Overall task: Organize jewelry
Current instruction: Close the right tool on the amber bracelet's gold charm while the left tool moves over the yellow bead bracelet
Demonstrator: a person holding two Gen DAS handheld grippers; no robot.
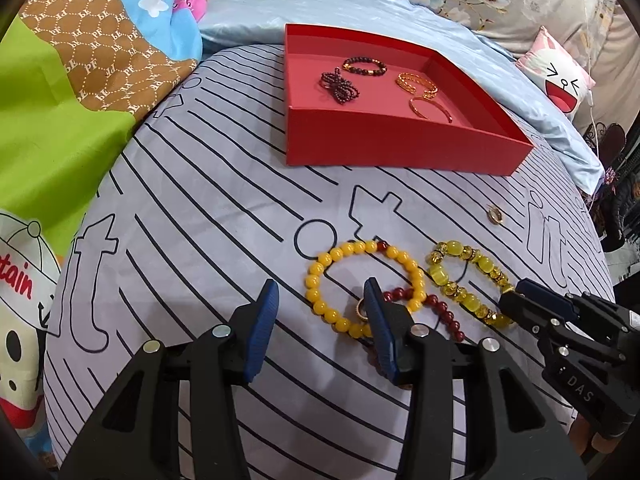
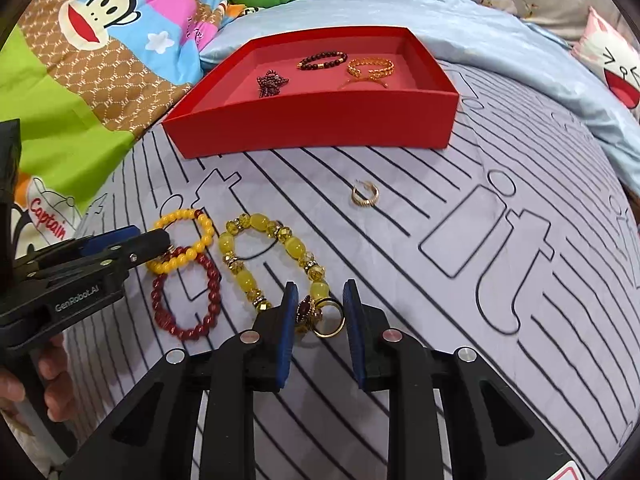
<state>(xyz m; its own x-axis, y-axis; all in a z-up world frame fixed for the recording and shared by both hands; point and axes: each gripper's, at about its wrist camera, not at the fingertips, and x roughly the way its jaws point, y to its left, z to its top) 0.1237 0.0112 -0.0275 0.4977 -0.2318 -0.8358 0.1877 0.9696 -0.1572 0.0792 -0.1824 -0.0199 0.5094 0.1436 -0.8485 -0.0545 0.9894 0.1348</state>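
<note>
A red tray at the back holds several bracelets. On the striped sheet lie a yellow bead bracelet, a dark red bead bracelet, a yellow crystal bracelet and a small gold ring. My left gripper is open just left of the yellow bead bracelet; a small ring lies by its right finger. My right gripper is open around a gold ring with a dark red stone.
The striped grey sheet covers a rounded bed surface. A cartoon quilt lies to the left, a light blue sheet and a pink face pillow lie behind the tray.
</note>
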